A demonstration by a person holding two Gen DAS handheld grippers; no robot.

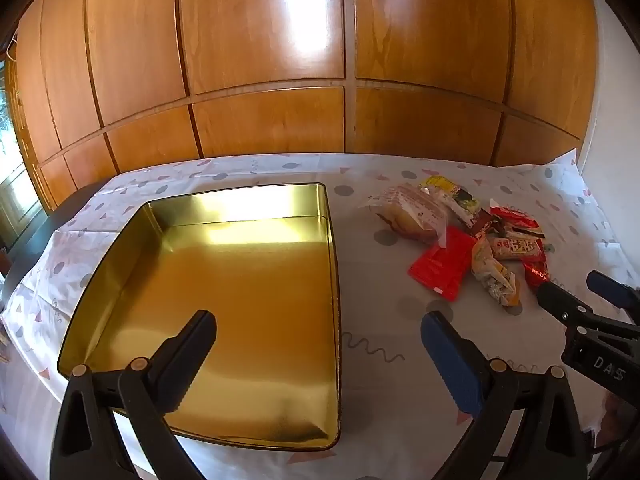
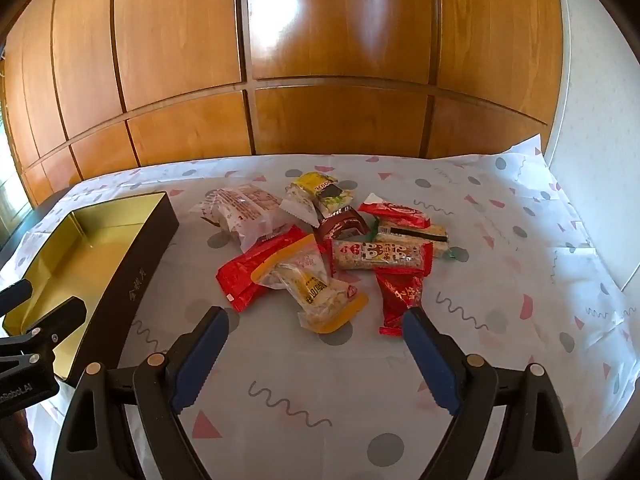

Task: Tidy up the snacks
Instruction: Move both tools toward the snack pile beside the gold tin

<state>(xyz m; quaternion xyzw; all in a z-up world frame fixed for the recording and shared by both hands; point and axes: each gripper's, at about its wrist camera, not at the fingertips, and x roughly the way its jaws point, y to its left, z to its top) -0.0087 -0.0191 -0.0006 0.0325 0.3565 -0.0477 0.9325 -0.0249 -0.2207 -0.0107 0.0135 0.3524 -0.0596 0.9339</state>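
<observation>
A pile of several wrapped snacks [image 2: 320, 248] lies on the patterned tablecloth, red packets, a clear-wrapped bun [image 2: 240, 212] and a yellow-edged pack [image 2: 316, 292] among them. The same snack pile [image 1: 472, 240] shows at the right in the left wrist view. A dark tin with a gold inside [image 1: 224, 280] stands empty to the left of the pile; its dark side wall [image 2: 124, 284] shows in the right wrist view. My left gripper [image 1: 320, 332] hovers open over the tin's near right edge. My right gripper [image 2: 316, 324] hangs open just in front of the pile, nothing between its fingers.
A wooden panelled wardrobe [image 1: 280, 80] runs behind the table. The tablecloth [image 2: 520, 280] stretches to a white wall at the right. The right gripper [image 1: 588, 292] reaches in at the right edge of the left wrist view; the left gripper [image 2: 44, 300] shows over the tin.
</observation>
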